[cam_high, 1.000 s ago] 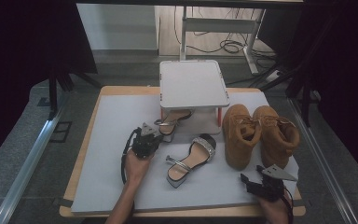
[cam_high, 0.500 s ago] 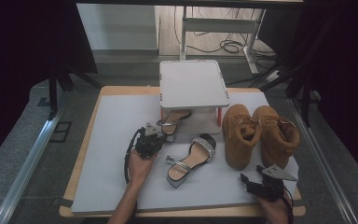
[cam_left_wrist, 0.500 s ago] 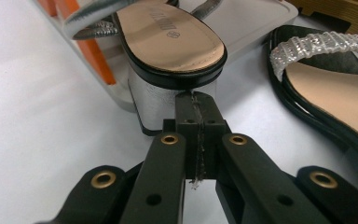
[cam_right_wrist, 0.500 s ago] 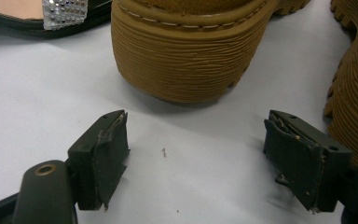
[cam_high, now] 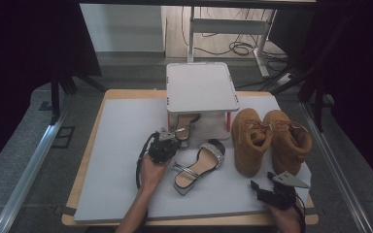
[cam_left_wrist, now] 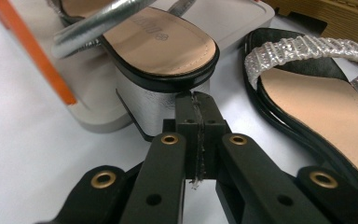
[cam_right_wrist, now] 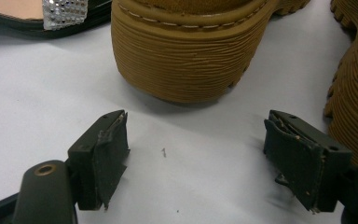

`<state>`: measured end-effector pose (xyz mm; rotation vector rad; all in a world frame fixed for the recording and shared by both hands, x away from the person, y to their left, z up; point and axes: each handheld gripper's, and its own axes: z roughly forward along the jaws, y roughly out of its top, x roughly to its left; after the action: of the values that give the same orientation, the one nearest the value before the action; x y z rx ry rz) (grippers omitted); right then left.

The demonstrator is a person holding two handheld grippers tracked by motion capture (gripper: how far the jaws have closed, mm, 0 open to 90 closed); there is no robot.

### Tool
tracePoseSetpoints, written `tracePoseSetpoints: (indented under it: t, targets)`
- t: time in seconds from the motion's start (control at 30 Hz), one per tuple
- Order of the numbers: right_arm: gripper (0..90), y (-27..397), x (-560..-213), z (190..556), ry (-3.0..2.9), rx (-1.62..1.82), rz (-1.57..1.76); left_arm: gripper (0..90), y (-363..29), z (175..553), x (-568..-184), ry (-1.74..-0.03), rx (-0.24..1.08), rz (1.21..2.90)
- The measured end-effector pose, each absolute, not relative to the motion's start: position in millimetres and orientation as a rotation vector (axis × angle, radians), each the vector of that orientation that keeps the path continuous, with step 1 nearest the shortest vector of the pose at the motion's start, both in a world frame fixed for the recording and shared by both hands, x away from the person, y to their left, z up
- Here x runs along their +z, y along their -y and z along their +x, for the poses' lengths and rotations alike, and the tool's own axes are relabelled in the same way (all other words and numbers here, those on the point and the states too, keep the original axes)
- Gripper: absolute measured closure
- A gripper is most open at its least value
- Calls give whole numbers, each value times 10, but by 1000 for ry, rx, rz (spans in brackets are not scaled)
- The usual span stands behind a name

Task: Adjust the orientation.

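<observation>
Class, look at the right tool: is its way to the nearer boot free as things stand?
Probably yes. The right tool stands open on the mat, pointing at the boot's heel, with bare mat between. Whether the open jaws would span the heel is hard to tell.

The sandal insole [cam_left_wrist: 168, 42] bears an unreadable printed mark.

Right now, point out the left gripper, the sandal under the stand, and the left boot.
left gripper [cam_left_wrist: 196, 100], left gripper view, shut jaw tips
sandal under the stand [cam_left_wrist: 168, 44], left gripper view, insole
left boot [cam_high: 249, 138], high view, upper
</observation>
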<state>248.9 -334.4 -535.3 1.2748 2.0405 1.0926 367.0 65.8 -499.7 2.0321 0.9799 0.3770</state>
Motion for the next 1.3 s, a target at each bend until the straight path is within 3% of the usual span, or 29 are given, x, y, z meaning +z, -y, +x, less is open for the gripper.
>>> tracePoseSetpoints:
  t: [1.3]
  targets:
    - [215, 3345, -5354, 2490, -2041, 1092, 1273, 897, -427, 3986, -5003, -953, 431, 2062]
